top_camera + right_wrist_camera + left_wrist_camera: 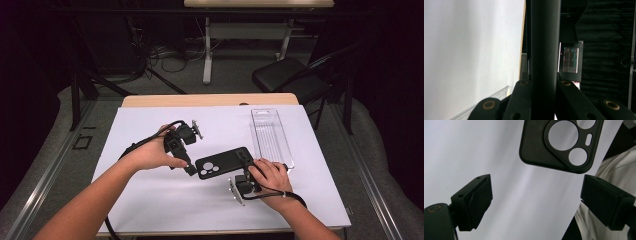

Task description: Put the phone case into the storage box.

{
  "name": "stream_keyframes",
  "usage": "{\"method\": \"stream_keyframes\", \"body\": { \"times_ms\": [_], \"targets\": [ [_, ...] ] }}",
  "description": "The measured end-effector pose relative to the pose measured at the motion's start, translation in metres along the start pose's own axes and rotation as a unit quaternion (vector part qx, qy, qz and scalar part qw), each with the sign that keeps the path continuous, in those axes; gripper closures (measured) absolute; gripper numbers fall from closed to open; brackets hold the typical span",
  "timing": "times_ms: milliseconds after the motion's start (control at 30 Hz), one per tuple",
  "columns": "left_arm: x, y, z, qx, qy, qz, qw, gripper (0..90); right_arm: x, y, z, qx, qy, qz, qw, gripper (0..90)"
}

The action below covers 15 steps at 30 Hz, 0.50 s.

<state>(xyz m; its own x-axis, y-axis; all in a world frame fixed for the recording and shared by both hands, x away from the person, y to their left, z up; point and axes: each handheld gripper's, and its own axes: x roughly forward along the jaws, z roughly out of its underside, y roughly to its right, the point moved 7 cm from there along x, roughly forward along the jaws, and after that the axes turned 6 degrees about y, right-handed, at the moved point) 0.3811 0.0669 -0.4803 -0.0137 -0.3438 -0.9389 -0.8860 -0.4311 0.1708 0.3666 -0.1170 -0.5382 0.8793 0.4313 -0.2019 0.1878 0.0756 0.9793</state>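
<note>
Over the white sheet in the high view, a black phone case lies between the two hands, back face up with its round camera cut-outs toward the left. Its long axis runs nearly across the table, the right end a little farther from the person. The right gripper clamps that right end edge-on. The left gripper sits just beside the cut-out end without touching it. A clear plastic tray lies just beyond the right hand, its length running away from the person. No brand or writing can be read on case or tray.

From the left gripper view, the jaws stand wide apart with bare sheet between them and hold nothing; the case's cut-out corner lies ahead of them, clear of both pads.

From the right gripper view, the jaws are closed tight on the case's thin edge, which rises straight up the middle. A lit screen glows far off; its text is too small to read.
</note>
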Motion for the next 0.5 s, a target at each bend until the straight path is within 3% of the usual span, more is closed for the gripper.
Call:
{"method": "stream_keyframes", "body": {
  "times_ms": [500],
  "targets": [
    [-0.0075,-0.003,0.0013,0.004,0.008,-0.012,0.9999,11.5,0.0,0.0035,0.0,0.003,0.001,-0.001,1.0,87.6]
  ]
}}
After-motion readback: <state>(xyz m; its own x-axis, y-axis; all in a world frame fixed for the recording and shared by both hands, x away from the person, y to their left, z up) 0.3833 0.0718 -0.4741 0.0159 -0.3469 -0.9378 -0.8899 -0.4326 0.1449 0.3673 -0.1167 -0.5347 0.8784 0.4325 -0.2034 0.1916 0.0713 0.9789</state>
